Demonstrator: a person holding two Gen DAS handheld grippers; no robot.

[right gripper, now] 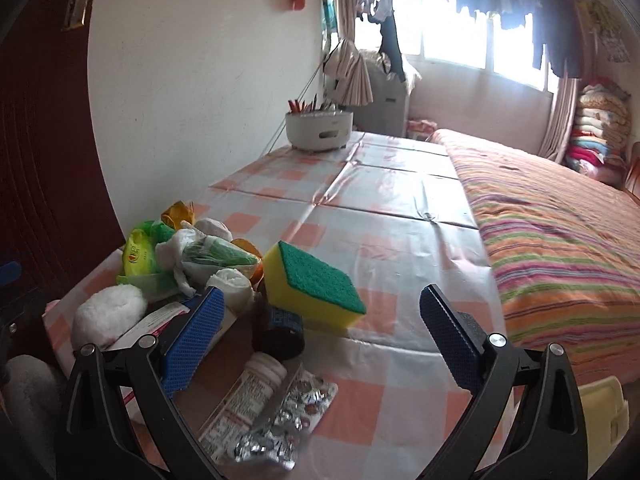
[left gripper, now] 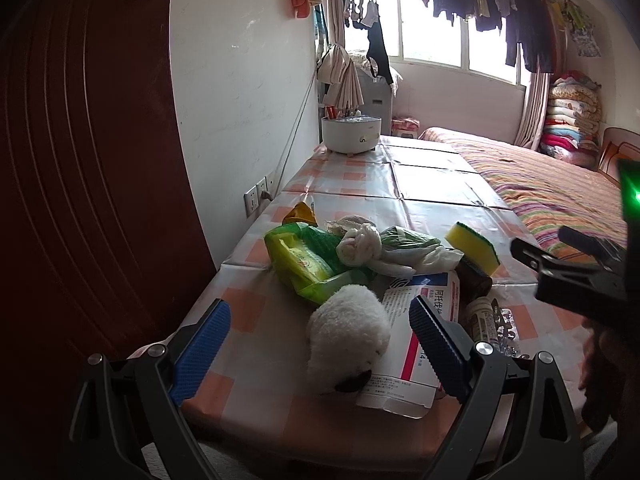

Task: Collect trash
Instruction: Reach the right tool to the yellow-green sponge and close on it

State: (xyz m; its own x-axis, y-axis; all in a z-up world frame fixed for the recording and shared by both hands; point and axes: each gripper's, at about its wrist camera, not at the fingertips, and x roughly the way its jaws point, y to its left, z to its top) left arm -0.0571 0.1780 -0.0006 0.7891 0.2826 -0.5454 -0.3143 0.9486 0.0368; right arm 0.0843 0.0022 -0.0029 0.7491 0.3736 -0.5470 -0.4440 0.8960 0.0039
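While both tools hover with fingers spread apart — left tool (left gripper: 320,344), right tool (right gripper: 320,340) — the trash lies heaped on the checked pink-and-white tabletop (right gripper: 400,208); the yellow-green foam sponge (right gripper: 316,288), propped on a dark jar (right gripper: 280,332), could topple if nudged.

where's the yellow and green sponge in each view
Left wrist view: the sponge sits right of centre, propped on a dark jar, beyond the right blue pad of the left tongs.
Right wrist view: the sponge is at centre, tilted, between the open right tongs.
Shared landmark: the white fluffy ball, left of the sponge in both.
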